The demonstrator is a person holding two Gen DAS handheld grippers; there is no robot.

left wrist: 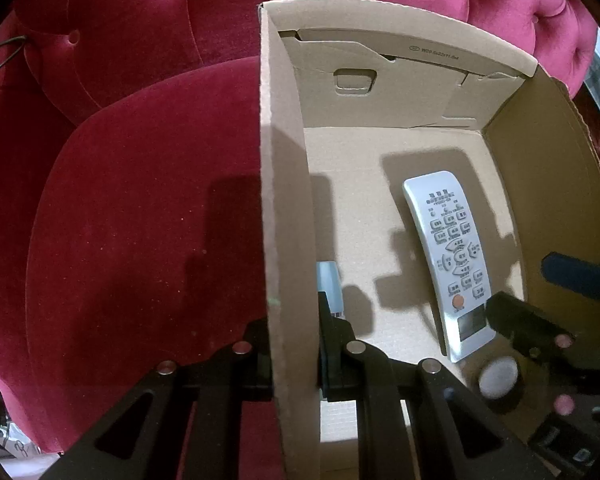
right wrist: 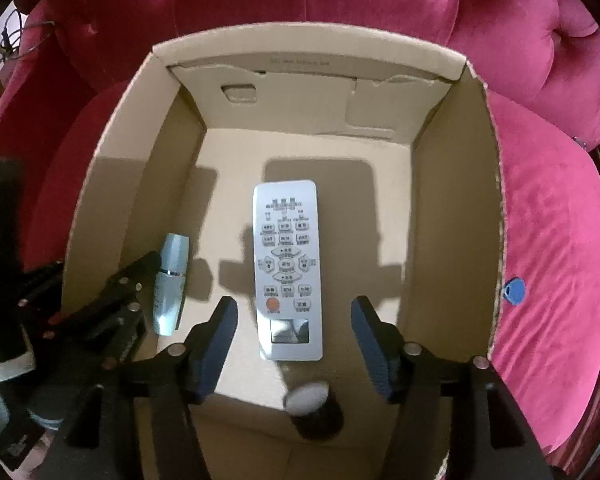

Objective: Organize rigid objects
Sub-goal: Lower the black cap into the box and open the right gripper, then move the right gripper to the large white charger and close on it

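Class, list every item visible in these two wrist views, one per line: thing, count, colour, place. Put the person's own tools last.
Cardboard box: one, brown, open-topped, on the sofa seat.
Remote control: one, silver-grey with an orange button, flat on the box floor, middle.
Small bottle: one, pale blue-silver, lying on the box floor by the left wall.
Round object: one, grey top, blurred, near edge of the box; cannot identify.
Tag: one, blue, on the cushion right of the box.
Sofa: one, red velvet, tufted.
Left gripper: black, shut on the box's left wall.
Right gripper: black, open above the remote's near end.
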